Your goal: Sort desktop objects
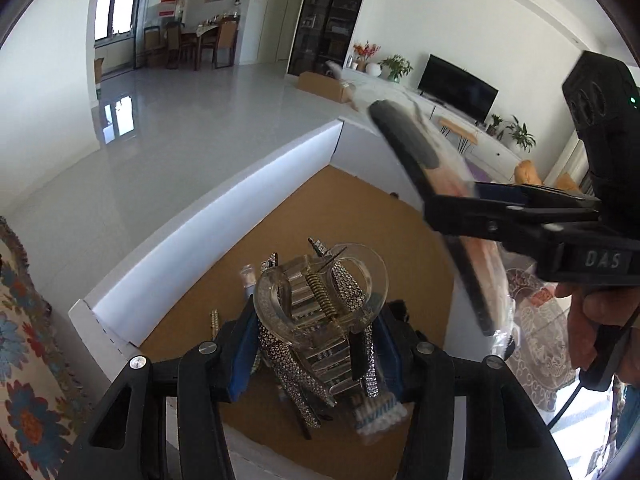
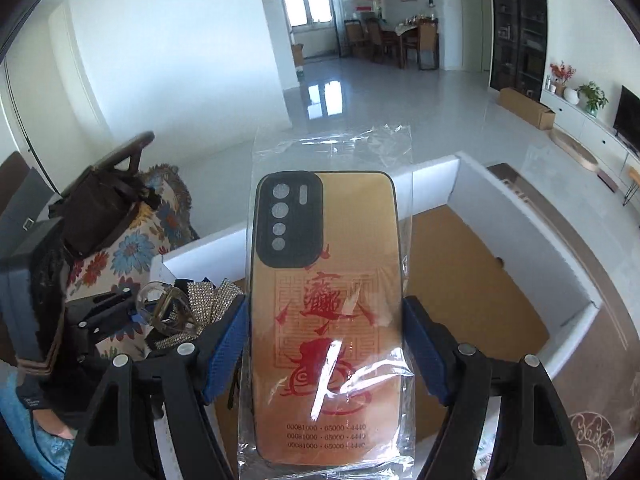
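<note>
Holding both finds up over the white box [image 1: 208, 216] with the cork-brown bottom.

Left gripper [image 1: 316, 344] clamped on a clear hair claw clip [image 1: 320, 300] tangled with rhinestone clips [image 1: 288, 364]; right gripper [image 2: 324, 344] clamped on a gold phone case [image 2: 324, 280] with red print, sealed in a plastic sleeve [image 2: 336, 148], both hanging above the open box.

Bright daylight from far windows [image 2: 306, 2], glare on glossy floor [image 1: 118, 118], fisheye-bent dark corners, motion-blurred phone case [image 1: 436, 204]

phone case [image 2: 326, 308]: 1 | hair clip [image 1: 320, 304]: 1 | box [image 1: 224, 184]: 1
</note>
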The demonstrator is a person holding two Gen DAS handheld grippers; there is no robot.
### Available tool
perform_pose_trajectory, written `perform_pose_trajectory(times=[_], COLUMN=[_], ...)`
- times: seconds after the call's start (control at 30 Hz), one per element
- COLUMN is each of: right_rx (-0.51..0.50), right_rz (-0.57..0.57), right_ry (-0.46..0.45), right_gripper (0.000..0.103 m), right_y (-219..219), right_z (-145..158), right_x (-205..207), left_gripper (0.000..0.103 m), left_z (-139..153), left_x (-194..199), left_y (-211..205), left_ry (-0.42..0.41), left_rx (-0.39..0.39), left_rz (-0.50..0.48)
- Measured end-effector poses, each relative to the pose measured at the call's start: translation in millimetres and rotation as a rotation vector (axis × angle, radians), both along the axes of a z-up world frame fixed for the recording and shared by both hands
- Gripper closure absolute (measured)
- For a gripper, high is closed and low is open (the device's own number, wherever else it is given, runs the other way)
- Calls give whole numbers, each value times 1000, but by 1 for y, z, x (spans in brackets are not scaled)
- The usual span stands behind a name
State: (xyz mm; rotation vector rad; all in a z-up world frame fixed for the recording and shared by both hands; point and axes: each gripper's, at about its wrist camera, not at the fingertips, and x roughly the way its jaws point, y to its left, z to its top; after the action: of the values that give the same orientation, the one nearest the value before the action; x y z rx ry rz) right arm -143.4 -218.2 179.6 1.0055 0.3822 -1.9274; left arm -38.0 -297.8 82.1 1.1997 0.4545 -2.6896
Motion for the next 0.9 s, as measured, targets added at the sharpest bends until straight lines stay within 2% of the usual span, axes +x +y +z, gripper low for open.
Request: perform_pose_trajectory(times=[0.13,0.2,0.23,0.27,0.37,0.47,0.57,0.6,0.67,0.73,0.8,0.9], right_rx=[80,86,69,56,-18,-109,-175,-186,-181,-145,-78,44], right_rz=[-9,-46,-58,-68,-99,-127,-163,-179,-229,-301,-386,-511], right_ry=[-87,-146,-174,-185,-167,-116,13,67,140,168,191,172], right_gripper=[27,21,11,5,4,4,2,1,0,0,0,0], right_y=[-31,-33,-32,-28,-7,32,95,116,170,228,282,353], right_z=[-65,-86,-91,-90,-71,-42,-13,-7,-7,-16,-35,-76], right_x=[-15,-23,-26,-27,-27,-15,16,31,57,83,108,139], left_gripper=[49,49,47,46,45,45,45,43,30,10,1,0], left_z=[-27,-38,-42,-41,-34,-14,16,25,39,47,45,26], left_x=[-12,-17,-18,-19,-13,0,14,20,40,51,59,62], left_y=[-10,-16,-19,-23,-27,-15,30,47,92,140,190,257], left_ry=[-106,-155,-163,-160,-113,-38,61,90,139,190,207,151], left_rx=[-16,-36,-42,-45,-37,-2,23,29,54,89,117,120], left_rz=[-5,10,16,24,52,62,19,-7,-82,-181,-284,-425])
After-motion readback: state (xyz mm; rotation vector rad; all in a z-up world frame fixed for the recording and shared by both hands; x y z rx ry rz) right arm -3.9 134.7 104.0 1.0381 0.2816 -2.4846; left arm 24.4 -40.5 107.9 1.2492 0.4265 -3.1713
